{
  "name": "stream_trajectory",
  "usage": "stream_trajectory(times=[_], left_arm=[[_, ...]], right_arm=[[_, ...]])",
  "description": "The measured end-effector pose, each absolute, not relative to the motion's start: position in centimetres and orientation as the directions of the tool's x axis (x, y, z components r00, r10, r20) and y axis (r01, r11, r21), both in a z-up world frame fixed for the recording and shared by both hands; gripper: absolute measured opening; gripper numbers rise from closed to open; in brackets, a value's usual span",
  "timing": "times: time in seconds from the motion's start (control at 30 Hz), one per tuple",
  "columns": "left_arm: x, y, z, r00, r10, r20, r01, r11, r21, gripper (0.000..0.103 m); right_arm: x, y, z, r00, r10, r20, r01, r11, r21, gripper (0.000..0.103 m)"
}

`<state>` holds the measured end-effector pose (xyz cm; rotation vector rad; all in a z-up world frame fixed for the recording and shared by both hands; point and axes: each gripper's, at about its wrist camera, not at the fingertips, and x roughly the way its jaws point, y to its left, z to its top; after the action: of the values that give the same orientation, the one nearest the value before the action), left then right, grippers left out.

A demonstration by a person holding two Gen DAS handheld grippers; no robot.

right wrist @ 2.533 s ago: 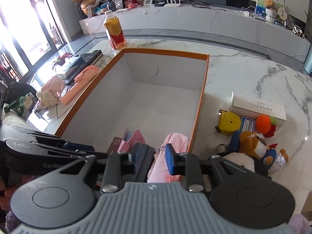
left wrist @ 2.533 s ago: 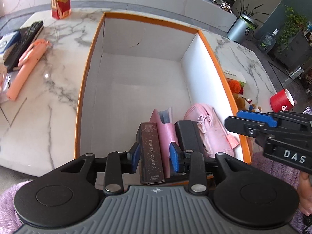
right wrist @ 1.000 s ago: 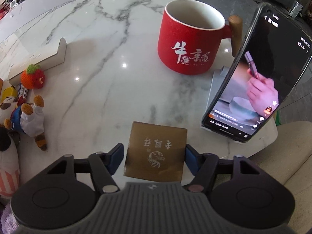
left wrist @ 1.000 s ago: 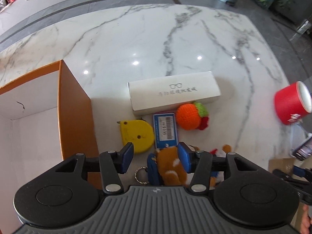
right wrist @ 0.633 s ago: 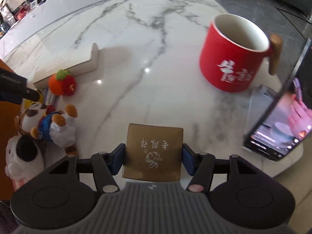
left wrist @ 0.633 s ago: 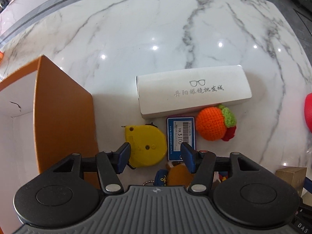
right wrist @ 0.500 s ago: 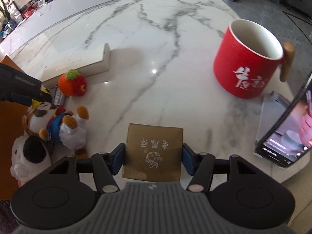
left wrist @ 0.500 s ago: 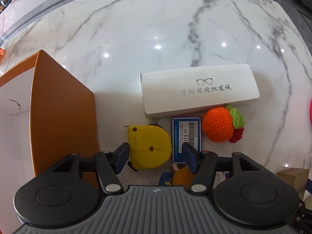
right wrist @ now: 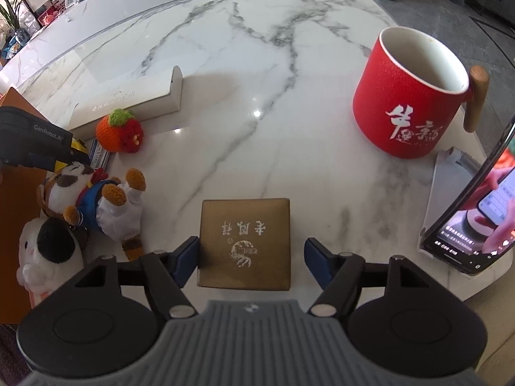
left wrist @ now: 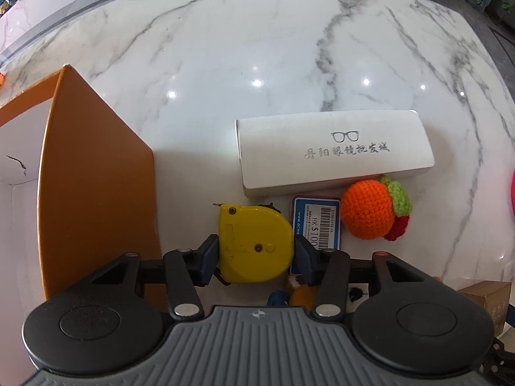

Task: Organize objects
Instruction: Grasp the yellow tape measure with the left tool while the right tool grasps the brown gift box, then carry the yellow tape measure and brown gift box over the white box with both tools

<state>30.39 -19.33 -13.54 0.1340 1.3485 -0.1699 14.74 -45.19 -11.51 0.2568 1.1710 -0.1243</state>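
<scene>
Progress: most items remain outside the orange-walled cardboard box [left wrist: 96,173], which stands left of your left tongs [left wrist: 256,252]; from these views its contents cannot be told. Still on the white marble table [left wrist: 257,48], largest first: a red ceramic mug [right wrist: 408,103] beyond your right tongs [right wrist: 249,254], a long white glasses case [left wrist: 334,152] beyond your left tongs, 2 plush toys [right wrist: 87,199], a crocheted orange fruit [left wrist: 373,209].

Your left tongs are closing on the yellow tape measure [left wrist: 256,246], with both pads at its flanks. Your right tongs are opening around the square brown gift box [right wrist: 245,243]: the left pad touches, the right stands clear. It lies unheld on the table.
</scene>
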Motion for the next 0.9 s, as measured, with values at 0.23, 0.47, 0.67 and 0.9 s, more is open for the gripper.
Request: stream_trajectory(times=[0.23,0.47,0.67,0.9], left_arm=[[28.2,-18.9,-9.9,0.287,-0.133,-0.949,0.245,0.967,-0.062,0.058],[25.0,-18.3,-4.7,0.34,-0.275,-0.899,0.322,0.933,-0.163,0.057],[21.2,-14.9,0.3,0.38,-0.347,-0.858,0.383,0.903,-0.195,0.057],[17.7,-6.6,4.3,0.442,-0.294,-0.848,0.354,0.925,-0.136,0.057]], right_arm=[[14.8,-44.5,-11.5,0.388,0.015,-0.921,0.247,0.962,0.119,0.063],[13.6,-42.5,-7.5,0.463,0.012,-0.886,0.209,0.97,0.122,0.063],[12.8,-38.1,-2.1,0.566,0.115,-0.816,0.069,0.98,0.186,0.063],[12.8,-29.9,2.7,0.589,0.305,-0.749,-0.204,0.952,0.227,0.063]])
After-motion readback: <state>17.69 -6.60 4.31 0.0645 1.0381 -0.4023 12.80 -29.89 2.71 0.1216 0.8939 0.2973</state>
